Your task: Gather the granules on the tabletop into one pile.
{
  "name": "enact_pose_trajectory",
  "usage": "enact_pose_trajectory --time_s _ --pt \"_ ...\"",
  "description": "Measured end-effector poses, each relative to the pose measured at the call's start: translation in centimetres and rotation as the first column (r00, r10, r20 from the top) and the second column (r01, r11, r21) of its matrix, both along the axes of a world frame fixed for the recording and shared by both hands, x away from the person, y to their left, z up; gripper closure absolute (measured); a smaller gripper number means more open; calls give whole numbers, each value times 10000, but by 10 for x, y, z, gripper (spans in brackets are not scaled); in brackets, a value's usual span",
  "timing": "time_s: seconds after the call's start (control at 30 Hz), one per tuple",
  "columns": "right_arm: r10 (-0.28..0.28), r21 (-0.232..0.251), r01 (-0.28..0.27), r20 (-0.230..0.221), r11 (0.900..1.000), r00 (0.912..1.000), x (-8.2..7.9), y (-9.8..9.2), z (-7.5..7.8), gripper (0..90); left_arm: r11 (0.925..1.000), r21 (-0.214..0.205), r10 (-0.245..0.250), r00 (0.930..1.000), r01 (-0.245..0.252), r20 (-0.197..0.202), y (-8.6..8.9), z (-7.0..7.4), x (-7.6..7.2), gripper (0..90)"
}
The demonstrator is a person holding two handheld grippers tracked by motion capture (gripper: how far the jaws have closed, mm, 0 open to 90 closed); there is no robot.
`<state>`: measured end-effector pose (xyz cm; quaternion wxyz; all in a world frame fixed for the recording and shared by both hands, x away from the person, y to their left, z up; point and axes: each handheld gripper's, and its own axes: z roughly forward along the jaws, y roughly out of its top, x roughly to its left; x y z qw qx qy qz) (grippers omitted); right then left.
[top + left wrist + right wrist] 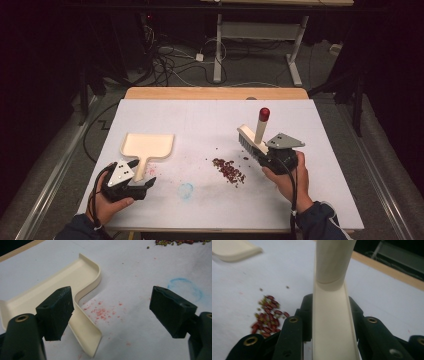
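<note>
A cream dustpan (148, 147) lies flat on the white table, its handle (86, 333) pointing toward the person. My left gripper (142, 176) hovers open just above the handle's end; in the left gripper view the handle runs beside the left jaw, untouched. A small brush (252, 138) with grey bristles and a red-tipped handle (264, 114) is held up off the table by my right gripper (267, 154), shut on its cream back (332, 325). A heap of red and green beans (229, 170) lies left of the brush.
The white board (320, 165) covers a wooden table whose far edge (215, 93) shows. A blue circle mark (185, 190) and pink stains (101, 312) are on the surface. Cables and a desk frame (260, 45) stand on the floor beyond.
</note>
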<state>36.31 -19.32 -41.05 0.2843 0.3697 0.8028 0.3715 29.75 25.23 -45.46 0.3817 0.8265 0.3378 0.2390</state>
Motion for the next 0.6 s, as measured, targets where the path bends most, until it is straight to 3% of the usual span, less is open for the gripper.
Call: enact_pose_trajectory --time_s 0.1,0.3,0.4,0.6 --pt "-635 -1025 640 85 9927 9979 9 6 -16 672 10000 54 -24 10000 24 -34 0 -1 0 190" --pt "-625 -1170 634 113 9911 9980 11 18 -24 673 10000 69 -58 10000 58 -14 0 -1 -1 191" --pt "-251 -1432 267 127 9893 9996 4 37 -27 672 9999 108 -91 10000 92 -31 -1 -1 0 191" --pt "409 -1278 -397 72 9910 9991 -7 62 -25 672 9999 79 -100 9999 100 -20 -2 -1 0 192"
